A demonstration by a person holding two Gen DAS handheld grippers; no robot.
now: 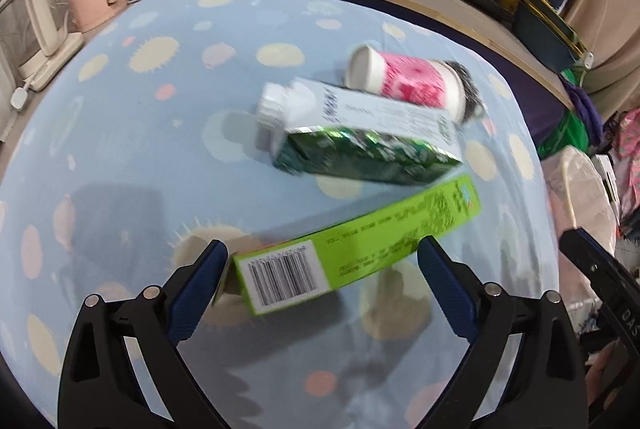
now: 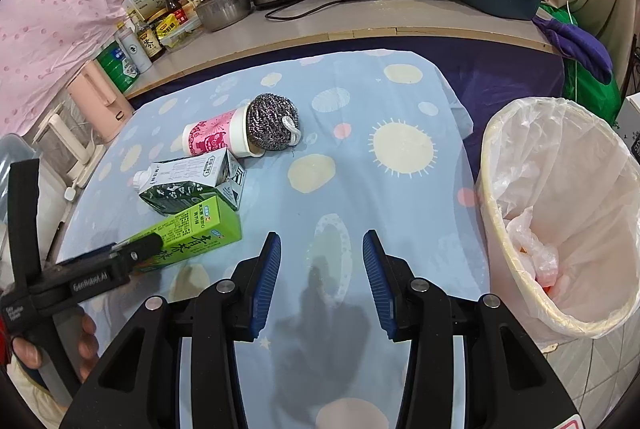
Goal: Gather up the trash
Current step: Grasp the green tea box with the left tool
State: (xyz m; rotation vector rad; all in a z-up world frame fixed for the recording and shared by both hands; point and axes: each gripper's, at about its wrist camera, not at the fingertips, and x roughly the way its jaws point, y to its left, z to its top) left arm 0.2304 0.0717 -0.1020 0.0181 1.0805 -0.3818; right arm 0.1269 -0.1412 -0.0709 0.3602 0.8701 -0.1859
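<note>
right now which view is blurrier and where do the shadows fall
Left wrist view: motion blur smears the dark green carton and pink cup. Right wrist view: sharp, with a dark shadow on the cloth under the right gripper.

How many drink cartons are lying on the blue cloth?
2. The light green carton lies nearest, between the left gripper's open jaws. The dark green carton lies just behind it, beside the pink cup.

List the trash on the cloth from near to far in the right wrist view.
Light green carton → dark green carton with a white cap → pink cup → steel scourer.
</note>
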